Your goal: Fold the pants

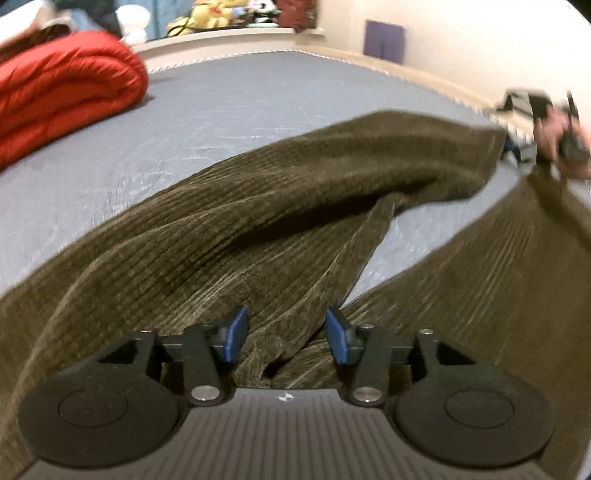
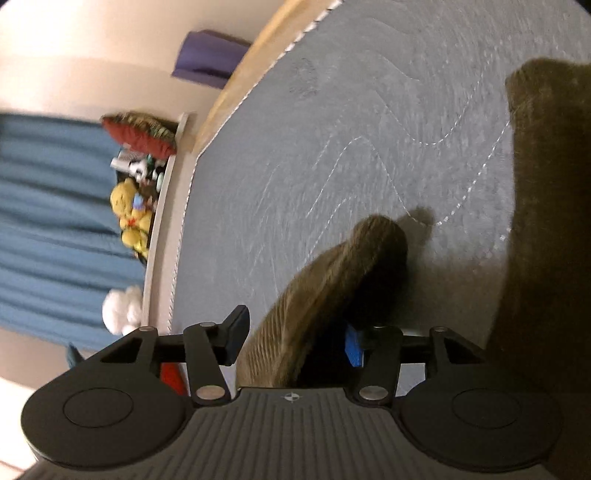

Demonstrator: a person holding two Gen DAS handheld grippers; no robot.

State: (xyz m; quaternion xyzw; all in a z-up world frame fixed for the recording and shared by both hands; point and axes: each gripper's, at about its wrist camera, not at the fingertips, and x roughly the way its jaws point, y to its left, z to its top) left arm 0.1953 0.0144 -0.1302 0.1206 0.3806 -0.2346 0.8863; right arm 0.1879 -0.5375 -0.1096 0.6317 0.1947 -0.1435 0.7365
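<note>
Olive-brown corduroy pants (image 1: 258, 221) lie stretched across a grey quilted mattress (image 1: 221, 110), both legs running from bottom left to the right. My left gripper (image 1: 285, 332) has its jaws apart, with bunched pants fabric between the blue pads (image 1: 236, 332). My right gripper (image 2: 295, 339) also has its jaws apart around a raised fold of the pants (image 2: 332, 280); it shows far right in the left wrist view (image 1: 517, 146), at the pants' lifted end. More pants fabric (image 2: 546, 221) hangs at the right.
A folded red quilt (image 1: 62, 92) lies at the mattress's far left. A shelf with plush toys (image 1: 207, 18) runs along the head end. A purple panel (image 1: 384, 38) sits on the wall. A blue curtain (image 2: 44, 221) hangs beyond the mattress edge.
</note>
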